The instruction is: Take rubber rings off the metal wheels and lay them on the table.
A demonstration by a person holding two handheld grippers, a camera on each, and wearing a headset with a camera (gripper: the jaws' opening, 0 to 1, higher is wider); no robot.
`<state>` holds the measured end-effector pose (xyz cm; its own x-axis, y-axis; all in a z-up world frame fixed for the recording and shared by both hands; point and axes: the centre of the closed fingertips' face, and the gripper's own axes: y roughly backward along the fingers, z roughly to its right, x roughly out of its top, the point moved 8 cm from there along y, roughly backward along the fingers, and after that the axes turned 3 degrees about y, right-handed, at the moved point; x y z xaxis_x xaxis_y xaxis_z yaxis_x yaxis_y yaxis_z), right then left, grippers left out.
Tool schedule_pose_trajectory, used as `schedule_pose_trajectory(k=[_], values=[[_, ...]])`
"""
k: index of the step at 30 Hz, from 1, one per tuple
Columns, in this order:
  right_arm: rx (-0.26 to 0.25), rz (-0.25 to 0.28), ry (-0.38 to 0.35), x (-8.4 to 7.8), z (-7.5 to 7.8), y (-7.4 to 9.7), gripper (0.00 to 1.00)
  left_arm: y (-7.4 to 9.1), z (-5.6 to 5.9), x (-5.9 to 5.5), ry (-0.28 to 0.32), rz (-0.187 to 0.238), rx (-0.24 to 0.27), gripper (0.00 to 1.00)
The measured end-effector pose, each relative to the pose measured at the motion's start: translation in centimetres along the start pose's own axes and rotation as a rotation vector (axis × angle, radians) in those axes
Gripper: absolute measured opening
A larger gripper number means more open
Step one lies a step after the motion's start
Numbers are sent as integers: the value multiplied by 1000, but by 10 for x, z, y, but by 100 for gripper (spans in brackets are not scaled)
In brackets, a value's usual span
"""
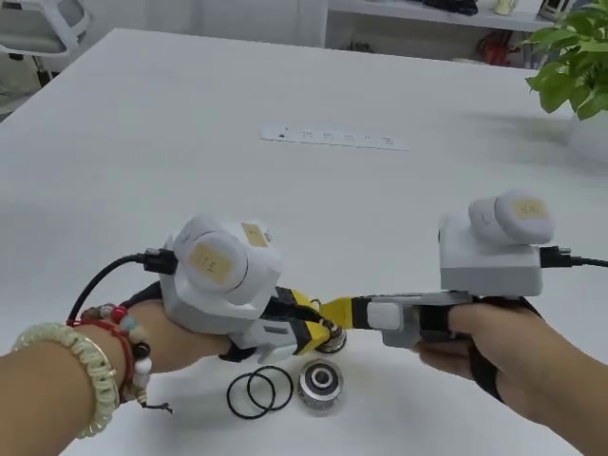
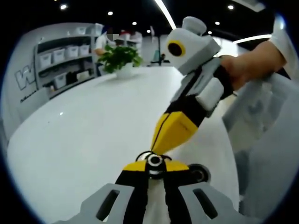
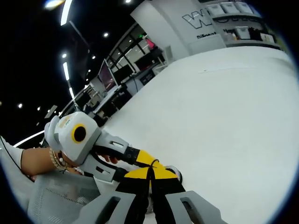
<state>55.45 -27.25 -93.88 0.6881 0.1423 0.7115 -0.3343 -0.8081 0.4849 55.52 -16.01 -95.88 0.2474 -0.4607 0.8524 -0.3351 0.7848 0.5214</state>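
My left gripper (image 1: 321, 332) (image 2: 154, 164) is shut on a small metal wheel (image 2: 154, 160) (image 1: 332, 342), held just above the white table (image 1: 285, 190). My right gripper (image 1: 330, 312) (image 3: 152, 171) comes in from the right. Its yellow jaws are pressed together, with their tip (image 2: 156, 148) against that wheel. A thin black strand of rubber ring (image 3: 152, 163) shows at the tip. A second metal wheel (image 1: 320, 385) (image 2: 198, 173) lies flat on the table near the front edge. Two black rubber rings (image 1: 258, 391) lie overlapping just left of it.
A flush socket strip (image 1: 328, 136) is set into the table's middle. A potted plant (image 1: 575, 57) (image 2: 119, 58) stands at the far right corner. A chair (image 1: 43, 28) and shelving (image 1: 437, 14) are beyond the table. Open tabletop stretches ahead of both grippers.
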Motion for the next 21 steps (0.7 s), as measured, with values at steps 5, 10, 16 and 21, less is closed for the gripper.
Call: schedule_pose_trajectory(k=[5, 10, 16, 21], values=[[-71, -37, -26, -6, 10, 4, 0, 0, 1, -1, 23, 18, 11, 13], [-81, -55, -8, -7, 14, 7, 0, -1, 2, -1, 25, 28, 19, 13], [-86, -64, 31, -7, 16, 9, 0, 0, 2, 1, 30, -1, 8, 15], [-81, -62, 59, -5, 15, 11, 0, 6, 3, 3, -9, -52, -6, 16]])
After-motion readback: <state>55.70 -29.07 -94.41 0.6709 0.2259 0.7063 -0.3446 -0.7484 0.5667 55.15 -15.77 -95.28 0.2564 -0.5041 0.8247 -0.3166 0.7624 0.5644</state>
